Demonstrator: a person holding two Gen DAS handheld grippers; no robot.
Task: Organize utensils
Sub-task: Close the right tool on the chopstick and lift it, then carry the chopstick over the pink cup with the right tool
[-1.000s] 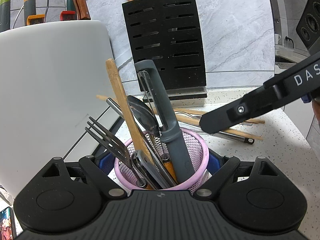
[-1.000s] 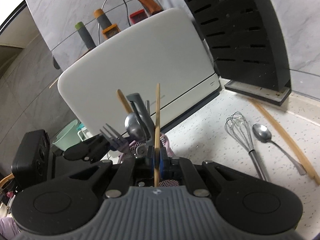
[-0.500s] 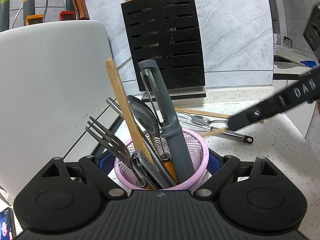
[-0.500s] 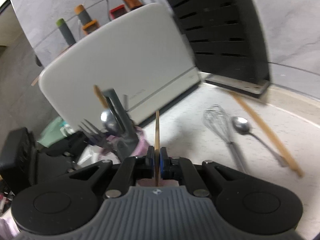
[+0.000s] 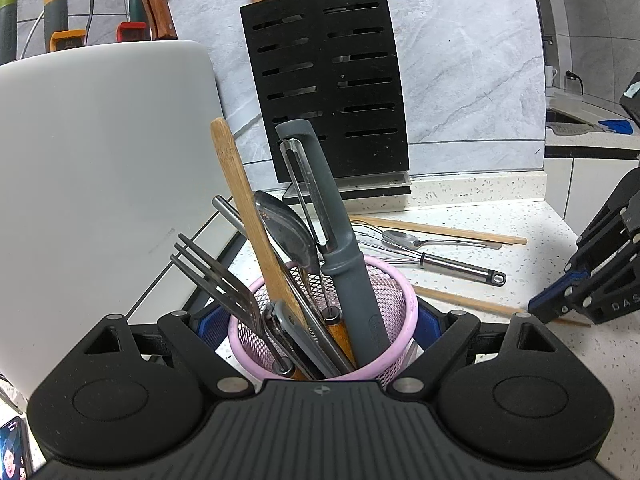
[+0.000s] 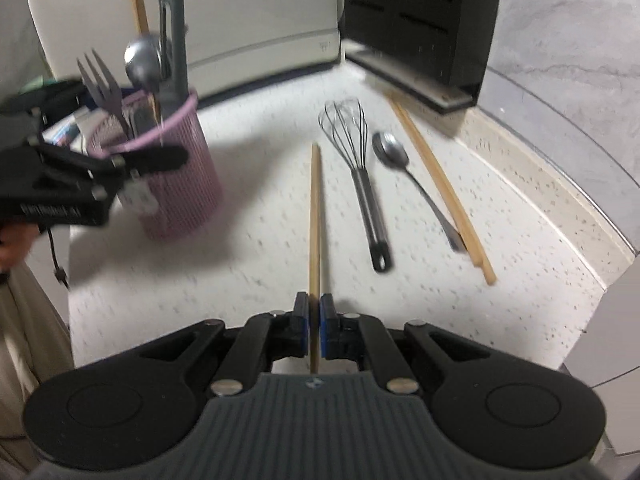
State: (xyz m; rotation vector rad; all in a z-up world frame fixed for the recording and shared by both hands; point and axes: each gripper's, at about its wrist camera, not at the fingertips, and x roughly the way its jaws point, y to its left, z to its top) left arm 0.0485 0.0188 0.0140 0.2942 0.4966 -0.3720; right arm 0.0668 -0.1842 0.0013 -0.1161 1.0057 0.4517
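Lowered right gripper (image 6: 314,322) pinches chopstick (image 6: 315,216), whose grip only the right view shows.

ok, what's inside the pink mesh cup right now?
The pink mesh cup holds a fork, wooden spatula, spoon, grey peeler and a flat metal handle. Their lower ends and the cup's bottom are hidden.

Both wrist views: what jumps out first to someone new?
The pink mesh cup, crammed with a fork, spoon, peeler and wooden stick, sits between the left gripper's pads. On the right, the right gripper is shut on a single chopstick pointing out over the speckled counter. Beyond it lie a whisk, a spoon and two more chopsticks.
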